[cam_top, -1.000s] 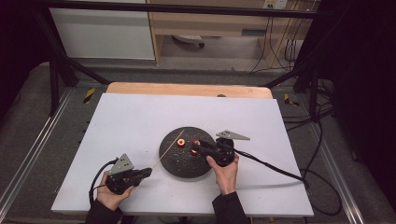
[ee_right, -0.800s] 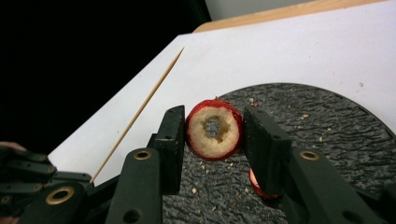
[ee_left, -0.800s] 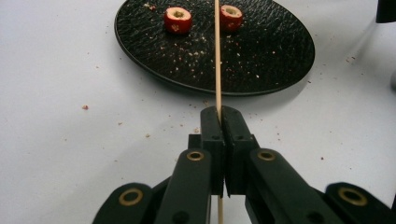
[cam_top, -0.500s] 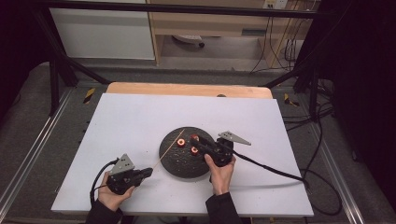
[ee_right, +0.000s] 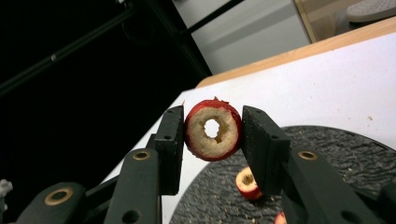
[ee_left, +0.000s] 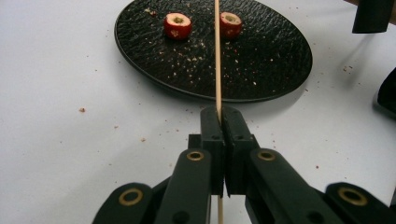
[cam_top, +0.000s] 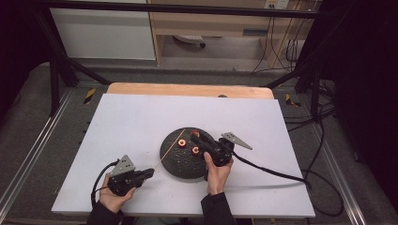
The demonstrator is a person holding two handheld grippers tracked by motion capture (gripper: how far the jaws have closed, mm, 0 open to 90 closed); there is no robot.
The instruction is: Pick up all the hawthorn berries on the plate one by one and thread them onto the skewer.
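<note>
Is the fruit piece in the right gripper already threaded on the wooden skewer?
No, the cored fruit piece sits between the right gripper jaws with its hole empty, while the skewer is clamped in the left gripper.

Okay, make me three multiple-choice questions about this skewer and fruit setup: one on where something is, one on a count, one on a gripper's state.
1. Where does the wooden skewer point?
A. over the black plate
B. off the table
C. at the floor

2. How many cored red fruits lie on the plate?
A. none
B. two
C. five

3. What is the right gripper doing?
A. standing open
B. clamping a cored fruit
C. clamping the skewer

Answers: 1 A, the left gripper aims it across the plate. 2 B, the left gripper view shows two. 3 B, its fingers press the fruit's sides.
</note>
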